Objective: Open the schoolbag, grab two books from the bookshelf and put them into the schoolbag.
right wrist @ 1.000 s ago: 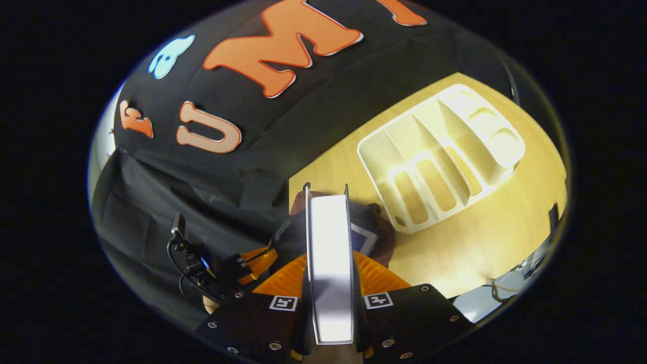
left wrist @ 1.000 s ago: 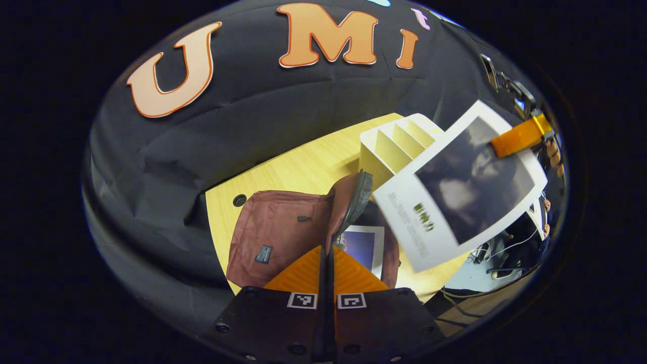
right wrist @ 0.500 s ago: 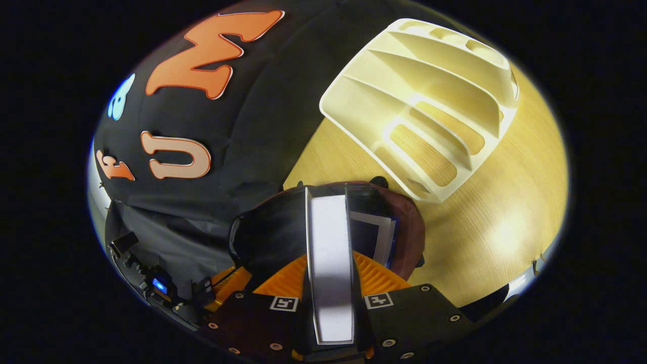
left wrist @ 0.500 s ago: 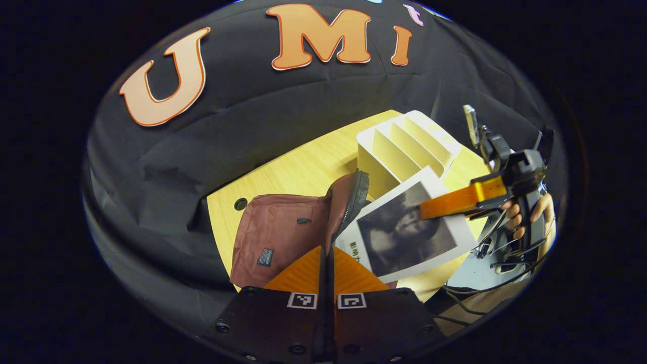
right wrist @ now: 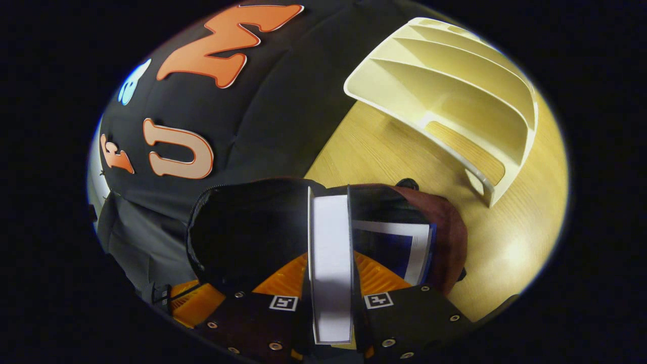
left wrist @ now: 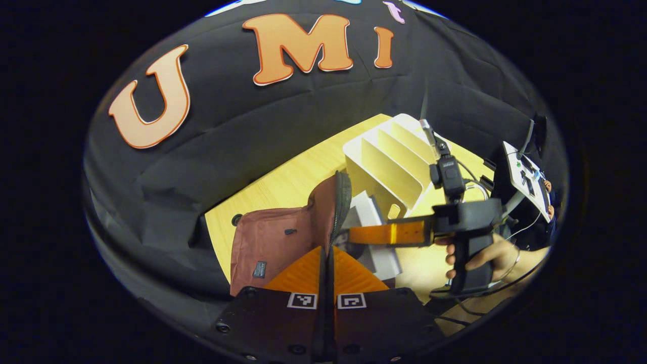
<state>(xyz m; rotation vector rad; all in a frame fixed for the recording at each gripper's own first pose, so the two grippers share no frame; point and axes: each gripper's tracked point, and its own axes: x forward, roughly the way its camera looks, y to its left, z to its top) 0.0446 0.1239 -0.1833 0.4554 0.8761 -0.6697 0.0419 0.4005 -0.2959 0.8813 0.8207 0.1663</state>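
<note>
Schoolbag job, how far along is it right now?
Done: the schoolbag is open, with one book already inside. In hand: the right gripper is shut on the second book, edge-on at the bag's mouth, while the left gripper looks to be pinching the bag's flap open. The bookshelf looks empty. Left: lower the second book in and release.

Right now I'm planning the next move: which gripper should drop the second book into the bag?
Right. The right gripper is already shut on the book, edge-on over the open bag, beside the first book. The left gripper is shut at the bag's flap, apparently holding it open.
</note>
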